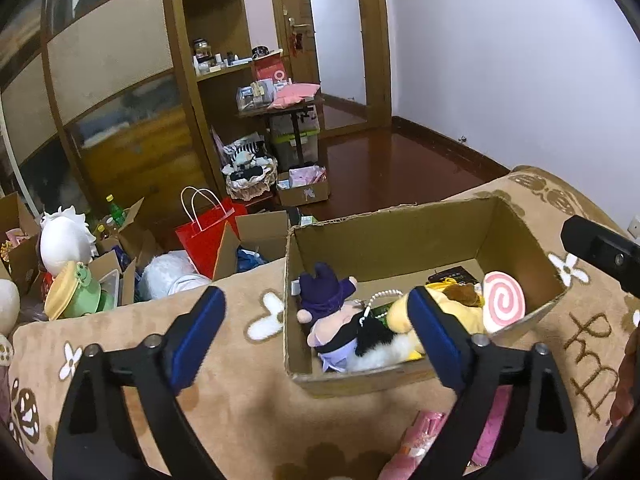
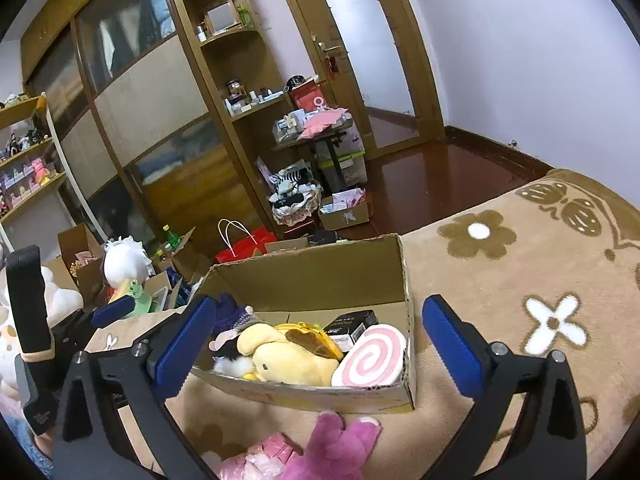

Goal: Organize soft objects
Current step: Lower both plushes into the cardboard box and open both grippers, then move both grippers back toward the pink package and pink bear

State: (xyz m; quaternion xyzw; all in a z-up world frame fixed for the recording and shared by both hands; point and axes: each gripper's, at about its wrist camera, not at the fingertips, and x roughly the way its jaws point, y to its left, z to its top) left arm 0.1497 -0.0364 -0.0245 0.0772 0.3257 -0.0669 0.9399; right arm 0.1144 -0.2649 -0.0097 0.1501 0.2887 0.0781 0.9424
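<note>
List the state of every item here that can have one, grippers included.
left gripper: open, empty.
right gripper: open, empty.
cardboard box: open-topped, partly filled.
yellow plush: lying in the box.
swirl cushion: leaning in the box corner.
pink plush: outside the box, on the blanket.

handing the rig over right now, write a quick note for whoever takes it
Left gripper: open, empty, held above the blanket near the box's near-left corner.
Right gripper: open, empty, in front of the box.
Cardboard box sits on the brown flowered blanket.
Done: already in the box are a purple-hatted doll, a yellow dog plush, a pink swirl cushion and a small black box.
Left: the pink plush and pink packet lie on the blanket in front of the box; the plush looks like the next pick.
</note>
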